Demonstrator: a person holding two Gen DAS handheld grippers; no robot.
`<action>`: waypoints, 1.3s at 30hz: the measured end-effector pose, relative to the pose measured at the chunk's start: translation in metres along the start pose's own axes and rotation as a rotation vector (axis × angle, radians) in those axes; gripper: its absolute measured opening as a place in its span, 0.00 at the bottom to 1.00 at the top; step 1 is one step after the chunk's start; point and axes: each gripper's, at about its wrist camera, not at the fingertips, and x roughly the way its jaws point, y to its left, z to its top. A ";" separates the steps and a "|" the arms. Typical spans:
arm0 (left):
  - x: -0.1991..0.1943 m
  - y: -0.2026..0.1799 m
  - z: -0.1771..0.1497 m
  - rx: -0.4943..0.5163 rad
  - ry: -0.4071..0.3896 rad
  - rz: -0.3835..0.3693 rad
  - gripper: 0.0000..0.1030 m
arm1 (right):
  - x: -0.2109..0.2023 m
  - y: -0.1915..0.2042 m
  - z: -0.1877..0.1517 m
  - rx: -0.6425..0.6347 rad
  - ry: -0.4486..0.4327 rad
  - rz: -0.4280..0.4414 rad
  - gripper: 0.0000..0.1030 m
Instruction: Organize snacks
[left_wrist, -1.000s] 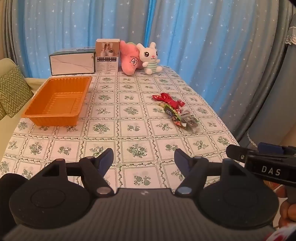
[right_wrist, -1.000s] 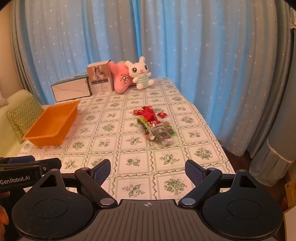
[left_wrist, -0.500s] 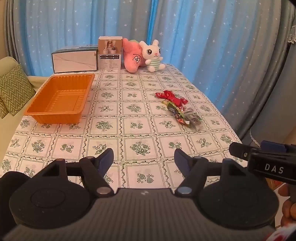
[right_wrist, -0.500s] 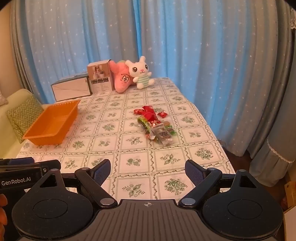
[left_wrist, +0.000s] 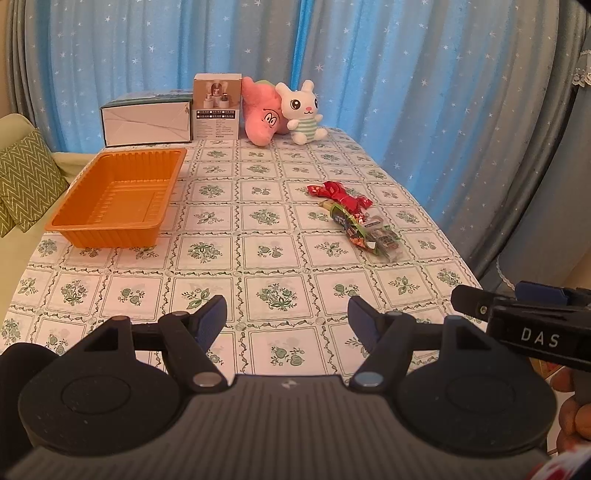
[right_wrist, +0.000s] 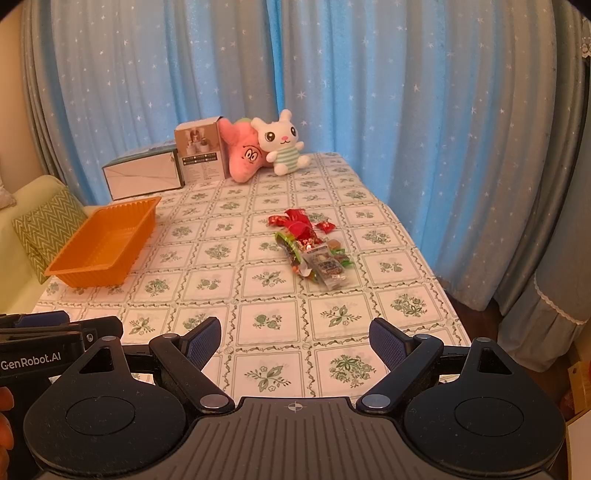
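Note:
A pile of wrapped snacks (left_wrist: 356, 218) lies on the right half of the table, red wrappers at the back, green and clear packets in front; it also shows in the right wrist view (right_wrist: 312, 249). An empty orange tray (left_wrist: 114, 199) stands at the left, also seen in the right wrist view (right_wrist: 105, 245). My left gripper (left_wrist: 287, 319) is open and empty above the table's near edge. My right gripper (right_wrist: 295, 338) is open and empty, also at the near edge, well short of the snacks.
Along the table's far edge stand a white box (left_wrist: 146, 120), a small carton (left_wrist: 217, 105), a pink plush (left_wrist: 260, 114) and a white bunny plush (left_wrist: 301, 109). Blue curtains hang behind. A green cushion (left_wrist: 24, 181) lies left of the table.
The left gripper has tilted and risen a little, so the table sits lower in its view. The right gripper has barely moved. Both stay open.

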 end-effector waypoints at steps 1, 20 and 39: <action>0.000 0.000 0.000 0.000 0.000 0.000 0.67 | 0.000 0.000 0.000 -0.001 0.000 -0.001 0.85; 0.000 -0.004 0.001 0.001 -0.003 -0.003 0.67 | 0.002 0.000 -0.001 0.001 0.000 -0.001 0.85; -0.002 -0.008 -0.002 -0.006 -0.002 -0.008 0.67 | 0.002 0.000 -0.002 0.003 0.000 -0.001 0.85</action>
